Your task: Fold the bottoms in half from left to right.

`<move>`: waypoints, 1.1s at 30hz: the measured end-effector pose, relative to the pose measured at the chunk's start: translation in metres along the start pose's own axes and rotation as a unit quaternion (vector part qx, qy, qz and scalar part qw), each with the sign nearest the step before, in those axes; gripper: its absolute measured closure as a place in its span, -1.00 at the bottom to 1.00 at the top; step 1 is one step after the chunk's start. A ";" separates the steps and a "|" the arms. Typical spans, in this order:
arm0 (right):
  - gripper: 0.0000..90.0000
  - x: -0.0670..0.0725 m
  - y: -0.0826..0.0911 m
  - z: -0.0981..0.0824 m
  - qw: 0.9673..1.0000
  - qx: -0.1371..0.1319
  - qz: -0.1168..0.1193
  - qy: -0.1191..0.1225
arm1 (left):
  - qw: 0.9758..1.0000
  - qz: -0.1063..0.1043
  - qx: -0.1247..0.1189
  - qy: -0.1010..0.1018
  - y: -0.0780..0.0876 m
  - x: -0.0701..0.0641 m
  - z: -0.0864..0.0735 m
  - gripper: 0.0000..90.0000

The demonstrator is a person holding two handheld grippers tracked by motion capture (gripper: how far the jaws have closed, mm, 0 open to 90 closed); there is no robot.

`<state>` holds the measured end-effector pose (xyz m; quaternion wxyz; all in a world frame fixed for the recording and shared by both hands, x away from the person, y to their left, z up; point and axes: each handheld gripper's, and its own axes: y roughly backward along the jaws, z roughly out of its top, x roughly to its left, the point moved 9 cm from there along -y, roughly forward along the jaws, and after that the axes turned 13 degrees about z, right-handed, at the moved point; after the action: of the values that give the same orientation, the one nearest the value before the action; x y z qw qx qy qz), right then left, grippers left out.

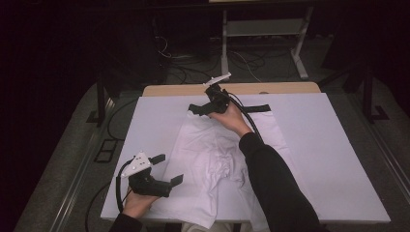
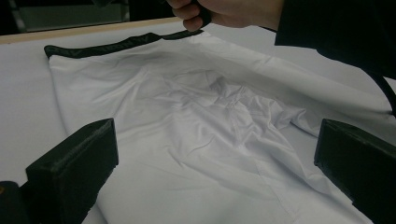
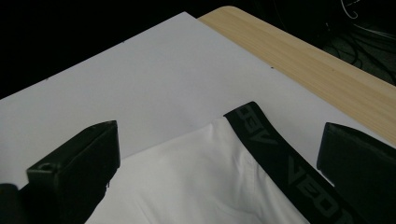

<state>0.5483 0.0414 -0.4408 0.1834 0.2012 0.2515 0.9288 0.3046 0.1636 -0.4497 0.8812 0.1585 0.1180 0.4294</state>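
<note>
White cotton shorts w/ black elastic waistband [image 1: 227,150] lie flat at table centre; long axis runs 12–6 o'clock, waistband [image 3: 280,158] toward 12, legs toward 6, fabric creased mid-way. Right gripper [image 1: 200,109], jaws apart, hovers over the waistband's 11 o'clock corner, gripping nothing. Left gripper [image 1: 167,169], jaws wide apart and empty, sits at 8 o'clock beside the leg hem. Surface: white sheet [image 1: 329,159] over a light wooden tabletop [image 1: 174,90]. Room dark; cables on the grey floor [image 1: 193,72].

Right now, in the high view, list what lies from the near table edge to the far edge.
Left gripper → crumpled middle of the white shorts → right gripper over the black waistband → bare wooden table edge.
</note>
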 end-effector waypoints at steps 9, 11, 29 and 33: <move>-1.00 -0.005 -0.014 0.001 1.000 -0.001 -0.002 -0.005 | 1.000 0.000 0.001 0.000 -0.001 0.000 0.000 -1.00; -1.00 -0.006 -0.016 0.001 1.000 -0.001 -0.004 -0.006 | 1.000 -0.001 0.000 0.000 0.000 0.000 0.000 -1.00; -0.97 -0.016 -0.039 0.005 1.000 0.005 0.001 -0.016 | 1.000 -0.003 -0.002 0.003 0.000 0.000 0.001 -1.00; -0.95 -0.021 -0.044 0.004 1.000 0.011 -0.006 -0.022 | 1.000 -0.004 -0.002 0.001 0.000 0.000 0.001 -1.00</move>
<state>0.5787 0.0689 -0.4669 0.1919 0.2220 0.2587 0.9203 0.3046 0.1632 -0.4491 0.8833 0.1555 0.1188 0.4261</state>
